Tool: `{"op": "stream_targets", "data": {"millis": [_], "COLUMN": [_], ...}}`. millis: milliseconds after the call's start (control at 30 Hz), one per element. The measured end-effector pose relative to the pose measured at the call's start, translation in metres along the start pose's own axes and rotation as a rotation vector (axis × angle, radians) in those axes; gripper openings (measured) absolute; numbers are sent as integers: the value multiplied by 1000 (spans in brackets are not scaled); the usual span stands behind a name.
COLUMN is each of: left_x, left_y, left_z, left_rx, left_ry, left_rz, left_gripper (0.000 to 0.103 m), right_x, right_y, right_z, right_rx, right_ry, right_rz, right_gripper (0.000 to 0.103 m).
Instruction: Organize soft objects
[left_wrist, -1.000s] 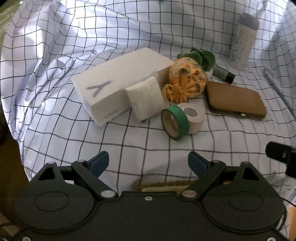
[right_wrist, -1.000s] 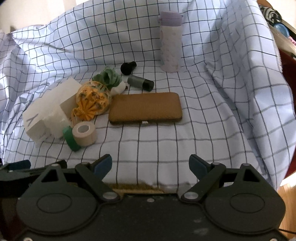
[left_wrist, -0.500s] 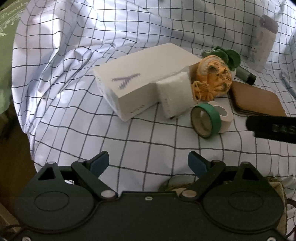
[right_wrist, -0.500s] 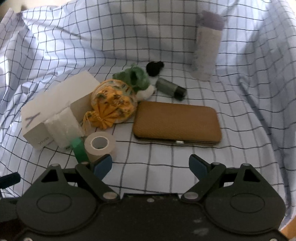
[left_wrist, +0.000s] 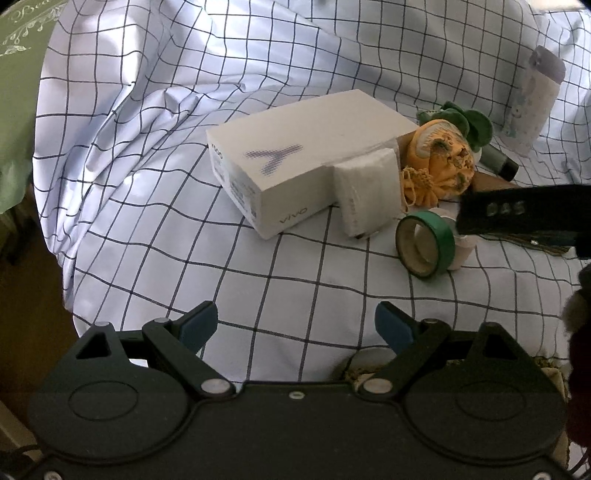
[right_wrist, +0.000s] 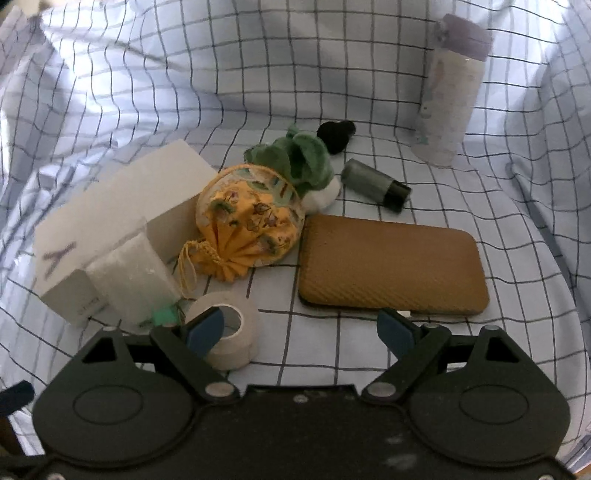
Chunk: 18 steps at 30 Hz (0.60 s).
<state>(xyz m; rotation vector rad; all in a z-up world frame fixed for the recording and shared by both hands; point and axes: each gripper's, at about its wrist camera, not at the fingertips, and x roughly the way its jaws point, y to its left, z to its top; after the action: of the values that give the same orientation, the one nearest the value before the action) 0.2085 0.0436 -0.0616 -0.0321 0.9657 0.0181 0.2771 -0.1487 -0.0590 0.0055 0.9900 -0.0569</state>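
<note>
Both grippers hang empty over the checked cloth (right_wrist: 369, 92) with their fingers wide apart, a stance that, I judge, fits picking a first item rather than carrying one. The right gripper (right_wrist: 301, 326) sits low and close to the cluster, its left finger (right_wrist: 205, 328) just in front of the white tape roll (right_wrist: 229, 339) and its right finger over the near edge of the brown case (right_wrist: 391, 262). The soft things lie ahead of it: the orange pouch (right_wrist: 251, 225) leans against the white box (right_wrist: 110, 221), and the green plush (right_wrist: 295, 158) sits behind, touching the pouch. A tissue pack (right_wrist: 133, 280) stands against the box front, probably propped there. The left gripper (left_wrist: 295, 323) holds back over bare cloth, well apart from the box (left_wrist: 306, 162) and the green tape (left_wrist: 424, 245), which rests on edge against the white roll. The bottle (right_wrist: 450, 96) stands upright near the back fold, away from the cluster, and a small grey cylinder (right_wrist: 375, 184) lies on its side.
</note>
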Motion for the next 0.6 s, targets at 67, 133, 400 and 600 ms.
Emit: {"op": "stream_targets", "data": {"millis": [67, 133, 400, 600], "left_x": [0, -1, 2, 9], "left_y": [0, 0, -7, -18], "left_z": [0, 0, 6, 13], "left_rx": [-2, -3, 18, 36], "left_ry": [-2, -5, -15, -9], "left_rz": [-2, -2, -27, -58], "left_gripper": [89, 89, 89, 89], "right_x": [5, 7, 3, -3], "right_y": [3, 1, -41, -64], "right_z": [-1, -3, -15, -24], "right_rx": [-24, -29, 47, 113], "right_ry": [10, 11, 21, 22], "right_rz": [-32, -63, -194, -233], "right_gripper": [90, 90, 89, 89]}}
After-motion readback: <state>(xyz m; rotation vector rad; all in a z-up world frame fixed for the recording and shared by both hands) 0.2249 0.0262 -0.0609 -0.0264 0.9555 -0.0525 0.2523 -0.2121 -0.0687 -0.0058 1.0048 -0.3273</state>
